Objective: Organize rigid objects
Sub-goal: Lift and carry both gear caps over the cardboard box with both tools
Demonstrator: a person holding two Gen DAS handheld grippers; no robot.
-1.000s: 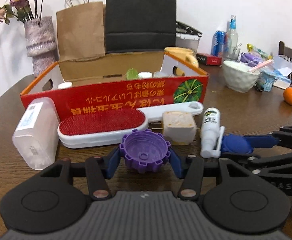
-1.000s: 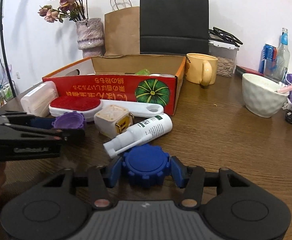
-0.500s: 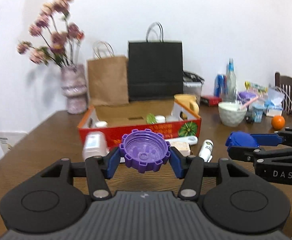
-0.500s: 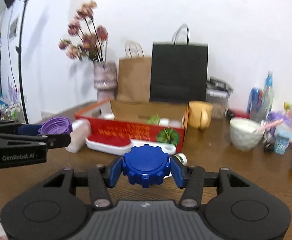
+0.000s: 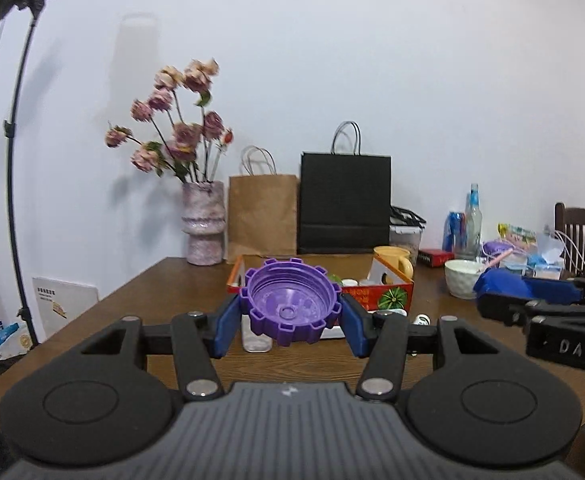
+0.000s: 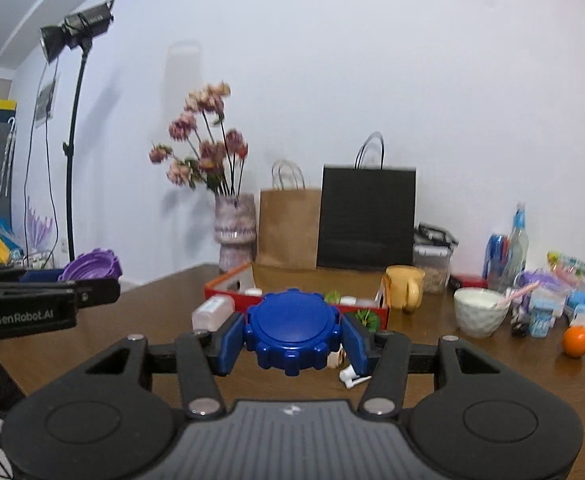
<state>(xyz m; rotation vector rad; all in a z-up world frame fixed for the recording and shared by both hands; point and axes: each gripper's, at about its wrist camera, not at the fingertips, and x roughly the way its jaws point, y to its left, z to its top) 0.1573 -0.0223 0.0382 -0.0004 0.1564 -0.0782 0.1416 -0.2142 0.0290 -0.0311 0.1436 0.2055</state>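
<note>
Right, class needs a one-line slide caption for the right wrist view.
Right gripper holds a blue cap above the wooden table, red box behind.

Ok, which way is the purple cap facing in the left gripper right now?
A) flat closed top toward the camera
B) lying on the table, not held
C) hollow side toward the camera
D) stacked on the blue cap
C: the left gripper is shut on the purple cap, and its hollow inside with thread ridges faces the left wrist camera.
</note>
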